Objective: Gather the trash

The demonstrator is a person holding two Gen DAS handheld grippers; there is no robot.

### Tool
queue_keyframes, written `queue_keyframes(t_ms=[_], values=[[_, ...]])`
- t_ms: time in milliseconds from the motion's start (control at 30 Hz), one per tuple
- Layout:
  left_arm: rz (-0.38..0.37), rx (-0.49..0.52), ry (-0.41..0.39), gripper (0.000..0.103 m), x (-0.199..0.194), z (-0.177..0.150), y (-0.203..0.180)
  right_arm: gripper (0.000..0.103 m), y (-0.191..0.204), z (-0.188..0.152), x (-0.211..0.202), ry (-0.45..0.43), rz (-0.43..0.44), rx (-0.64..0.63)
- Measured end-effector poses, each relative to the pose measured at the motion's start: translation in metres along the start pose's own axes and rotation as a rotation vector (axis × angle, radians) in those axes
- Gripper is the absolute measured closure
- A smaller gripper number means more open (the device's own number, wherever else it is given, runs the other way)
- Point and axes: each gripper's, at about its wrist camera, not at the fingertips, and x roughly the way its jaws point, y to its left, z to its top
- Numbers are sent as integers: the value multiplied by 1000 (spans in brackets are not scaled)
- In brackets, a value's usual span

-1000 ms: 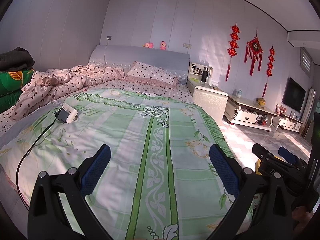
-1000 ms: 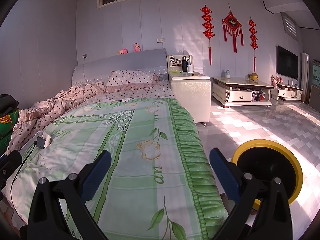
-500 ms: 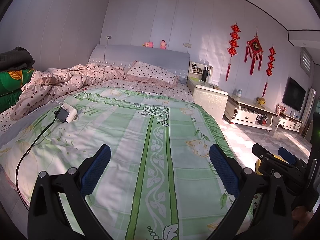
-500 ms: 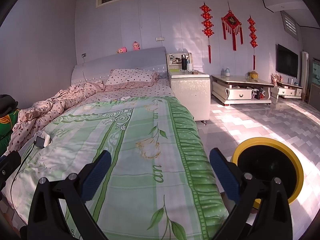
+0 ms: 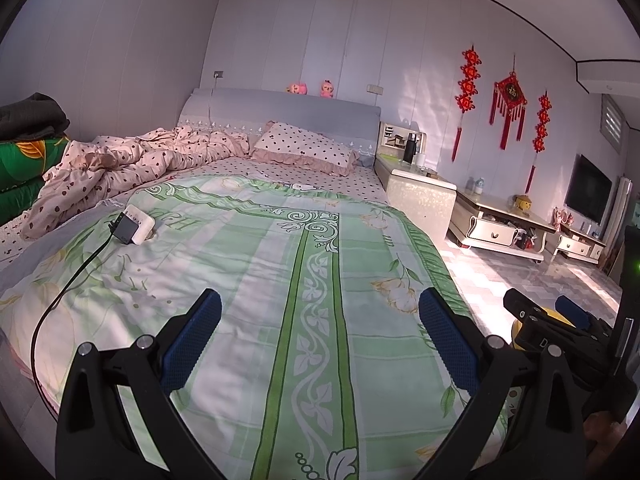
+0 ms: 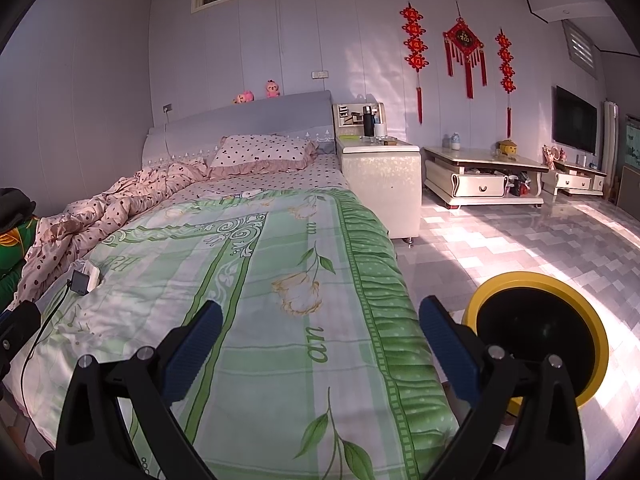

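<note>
Both the left gripper [image 5: 320,332] and right gripper [image 6: 320,332] hover with jaws spread and empty above the green quilt [image 5: 256,280]. The yellow-rimmed bin [image 6: 536,328] stands on the floor just beside the bed, partly hidden behind a finger; any trash is hard to make out.

Yellow-rimmed bin [image 6: 536,332]: lower left part was hidden behind the right gripper's finger [image 6: 450,346]; interior was too dark to read. In the left wrist view only a yellow sliver [image 5: 520,330] showed behind the right gripper [image 5: 548,312]. Green bundle [image 5: 18,172]: cut off at the left edge. Small white item [image 5: 302,187] below the pillow: too small to identify.
</note>
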Motion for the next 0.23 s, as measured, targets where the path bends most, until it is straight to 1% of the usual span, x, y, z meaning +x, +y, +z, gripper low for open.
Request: queue_keyframes(t_ms=[233], values=[[-3,-8,11,8,1,0,0,8,-1,0,0,1,0,0]])
